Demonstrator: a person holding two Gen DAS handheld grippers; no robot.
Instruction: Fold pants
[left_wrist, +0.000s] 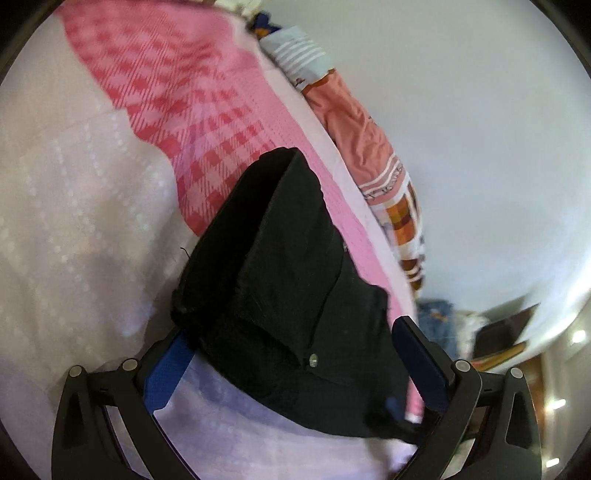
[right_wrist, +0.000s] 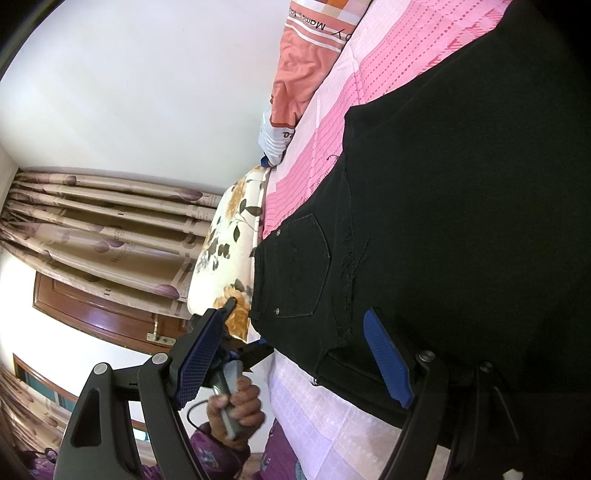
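Note:
The black pants (left_wrist: 288, 280) lie folded on the pink bedspread (left_wrist: 221, 122). In the left wrist view my left gripper (left_wrist: 291, 354) stands open, its blue-padded fingers (left_wrist: 421, 354) on either side of the folded bundle near a metal rivet. In the right wrist view the pants (right_wrist: 461, 206) fill the right side, back pocket showing. My right gripper (right_wrist: 295, 350) is open, one pad (right_wrist: 388, 358) over the pants' lower edge, the other pad (right_wrist: 195, 362) off the bed's side. The person's hand holding the other gripper's handle (right_wrist: 232, 398) shows below.
An orange and patterned quilt (left_wrist: 362, 129) lies along the wall side of the bed. A floral pillow (right_wrist: 229, 251) sits at the bed's end. Curtains (right_wrist: 96, 229) and a wooden window frame are at the left. A white patterned sheet (left_wrist: 74, 221) covers the near side.

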